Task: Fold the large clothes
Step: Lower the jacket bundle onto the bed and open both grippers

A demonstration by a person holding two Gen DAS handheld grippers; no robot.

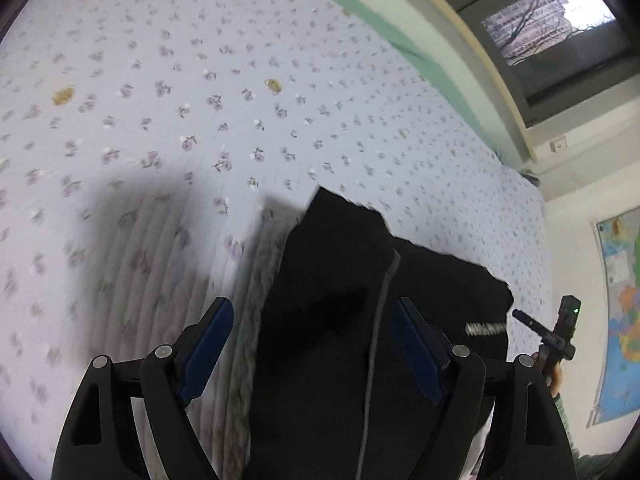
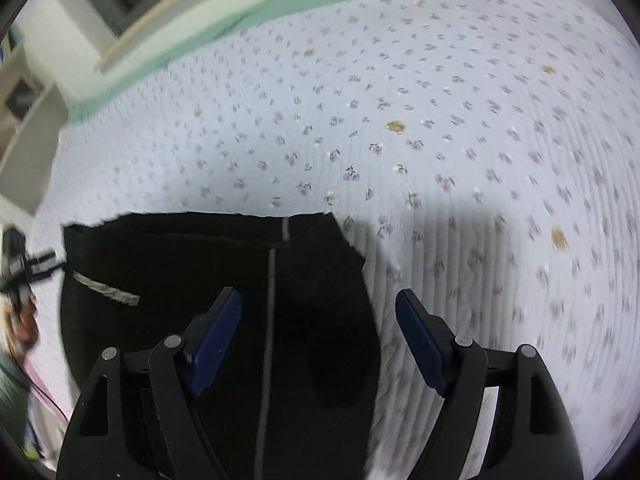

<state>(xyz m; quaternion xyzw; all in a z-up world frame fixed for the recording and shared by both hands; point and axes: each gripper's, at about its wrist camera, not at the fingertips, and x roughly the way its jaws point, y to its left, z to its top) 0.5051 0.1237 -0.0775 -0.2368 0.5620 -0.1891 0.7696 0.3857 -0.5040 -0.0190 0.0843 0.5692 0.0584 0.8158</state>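
Both tools are up over the bed [image 1: 200, 80], and both stand with their blue pads spread wide, nothing between them. The left tool [image 1: 312, 316] hangs above a black garment [image 1: 320, 280] that lies on the flowered bedspread [image 2: 440, 100]; the cloth runs straight out ahead of it and under its right finger, with a thin grey zip line [image 1: 380, 308] running down the middle. Off to the right of this tool, past the garment's edge, the right tool [image 1: 560, 332] shows small in a hand. From the right wrist, the right tool [image 2: 318, 308] sits over the same garment's right edge: its left finger is over black cloth, its right finger over bare bedspread. A pale label strip [image 2: 108, 290] shows on the cloth to the left. The garment's far edge lies flat and straight ahead. A green sheet edge [image 2: 200, 32] lines the bed's far side.
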